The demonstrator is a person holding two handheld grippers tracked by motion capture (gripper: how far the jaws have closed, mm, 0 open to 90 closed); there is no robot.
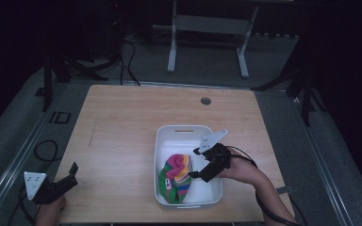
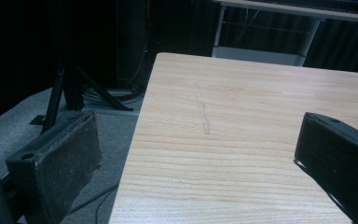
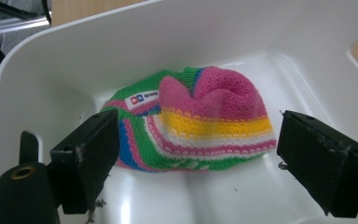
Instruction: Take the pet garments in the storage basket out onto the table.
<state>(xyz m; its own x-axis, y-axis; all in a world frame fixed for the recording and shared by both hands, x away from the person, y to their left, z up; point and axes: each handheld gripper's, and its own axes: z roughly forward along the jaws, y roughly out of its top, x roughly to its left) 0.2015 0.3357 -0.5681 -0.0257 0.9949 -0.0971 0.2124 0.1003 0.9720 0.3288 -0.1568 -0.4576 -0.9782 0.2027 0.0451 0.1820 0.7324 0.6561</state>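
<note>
One wooden table (image 1: 122,122) on grey carpet (image 1: 19,122), dark room.

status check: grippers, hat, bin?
Right gripper open, fingers astride the striped knit hat, not touching. Hat lies in the white bin. Left gripper open, idle at the table's near-left corner. Nothing in the way.

From my station I see the bench (image 1: 122,122) as pale wood-grain laminate, smooth and matt, with a faint grey scuff line (image 2: 203,112). The tub (image 3: 74,51) looks like white plastic, smooth with a soft gloss. The hat (image 3: 200,123) is coarse knitted cloth with a small smooth label (image 3: 142,99). The right gripper (image 3: 191,163) fingers (image 3: 91,154) are matt black, rough and worn at the edges.
</note>
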